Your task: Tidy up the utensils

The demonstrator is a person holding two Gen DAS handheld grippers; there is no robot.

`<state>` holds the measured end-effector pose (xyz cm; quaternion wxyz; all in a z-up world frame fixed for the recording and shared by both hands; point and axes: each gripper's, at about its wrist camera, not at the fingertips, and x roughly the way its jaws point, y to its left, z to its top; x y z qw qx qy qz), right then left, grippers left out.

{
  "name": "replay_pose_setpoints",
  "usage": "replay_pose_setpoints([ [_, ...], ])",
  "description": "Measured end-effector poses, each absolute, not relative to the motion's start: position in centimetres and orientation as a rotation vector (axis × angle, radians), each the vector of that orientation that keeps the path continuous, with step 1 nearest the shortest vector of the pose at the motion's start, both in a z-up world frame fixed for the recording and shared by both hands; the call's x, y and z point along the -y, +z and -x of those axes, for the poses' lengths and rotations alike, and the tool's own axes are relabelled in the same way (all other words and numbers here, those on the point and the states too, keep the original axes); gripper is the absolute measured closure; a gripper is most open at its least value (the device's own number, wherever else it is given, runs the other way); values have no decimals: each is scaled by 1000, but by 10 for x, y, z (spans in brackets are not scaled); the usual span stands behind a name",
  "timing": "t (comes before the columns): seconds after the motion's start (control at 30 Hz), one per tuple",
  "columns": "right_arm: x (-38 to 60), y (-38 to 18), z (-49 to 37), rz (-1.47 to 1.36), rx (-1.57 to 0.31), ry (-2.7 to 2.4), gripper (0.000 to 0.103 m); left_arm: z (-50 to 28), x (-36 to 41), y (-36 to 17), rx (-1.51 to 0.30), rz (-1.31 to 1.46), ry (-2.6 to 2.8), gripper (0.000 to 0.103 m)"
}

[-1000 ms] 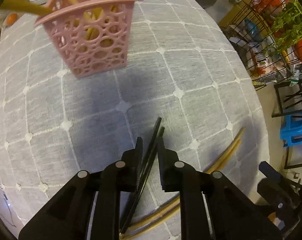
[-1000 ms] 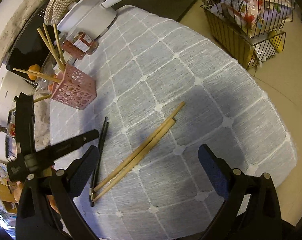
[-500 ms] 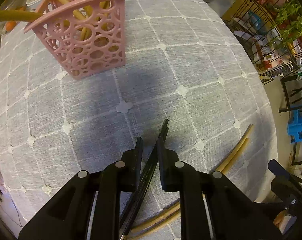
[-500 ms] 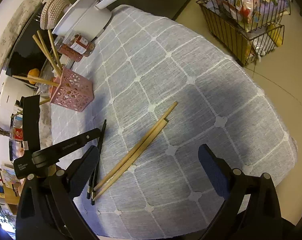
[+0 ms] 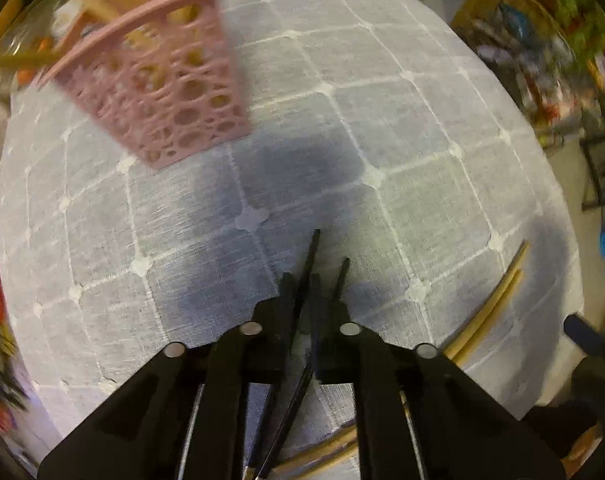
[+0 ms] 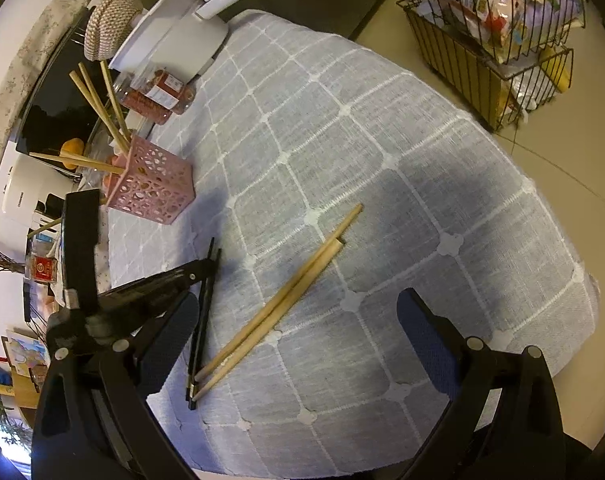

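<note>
We see left claw [image 5: 300,280] pointing steeply down, just closed on one thin black chopstick [image 5: 311,254]; right claw [image 6: 294,328] hangs wide open above two pale wooden chopsticks [image 6: 286,300].

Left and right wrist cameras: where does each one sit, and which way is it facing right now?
Left wrist: on the left hand-held gripper, looking steeply down at the tablecloth; its jaws, just closing, pinch a black chopstick.
Right wrist: on the right hand-held gripper, jaws open, angled down across the table toward the white pot.
Shared: pink basket, bamboo chopsticks, black chopsticks.
</note>
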<state>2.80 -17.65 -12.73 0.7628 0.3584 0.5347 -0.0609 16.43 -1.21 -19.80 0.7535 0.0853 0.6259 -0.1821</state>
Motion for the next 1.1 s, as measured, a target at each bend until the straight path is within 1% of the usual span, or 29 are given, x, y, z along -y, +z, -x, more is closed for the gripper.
replay_pose_setpoints([
  [0.1, 170, -127, -36, -768, -1178, -135, 6, -164, -16, -189, -1301, -106, -362, 100],
  [0.27, 135, -126, -77, -677, -1241, -68, 7, -141, -76, -138, -1165, -5, -339, 99],
  [0.33, 110, -133, -99, -603, -1305, -52, 12, -127, -98, -114, -1099, 7, -310, 99],
  [0.37, 101, -138, -106, -579, -1334, -54, 17, -122, -107, -105, -1070, 4, -294, 99],
  [0.4, 90, -145, -114, -560, -1370, -52, 25, -117, -115, -96, -1046, 10, -288, 99],
  [0.5, 63, -166, -129, -511, -1466, -53, 41, -99, -133, -71, -966, 7, -256, 99],
  [0.53, 57, -171, -131, -502, -1483, -66, 41, -96, -133, -65, -950, 6, -253, 99],
  [0.57, 52, -168, -133, -479, -1459, -87, 45, -93, -132, -60, -933, 9, -250, 99],
  [0.6, 48, -170, -135, -491, -1473, -80, 55, -89, -134, -56, -917, 13, -248, 99],
  [0.63, 46, -170, -135, -502, -1476, -102, 57, -84, -138, -51, -899, 17, -248, 99],
  [0.67, 44, -169, -135, -501, -1465, -117, 69, -81, -140, -48, -887, 22, -249, 99],
  [0.7, 41, -171, -135, -485, -1475, -128, 85, -80, -140, -45, -878, 26, -251, 99],
  [0.73, 39, -170, -134, -471, -1460, -143, 87, -78, -138, -43, -868, 29, -254, 99],
  [0.8, 38, -170, -133, -462, -1445, -156, 96, -77, -137, -40, -860, 37, -261, 99],
  [0.93, 47, -160, -123, -570, -1355, -88, 98, -73, -140, -35, -843, 62, -270, 99],
  [1.0, 52, -140, -115, -571, -1272, -44, 98, -69, -143, -28, -824, 76, -272, 99],
  [1.1, 62, -94, -98, -543, -1143, 21, 98, -64, -145, -17, -805, 108, -286, 100],
])
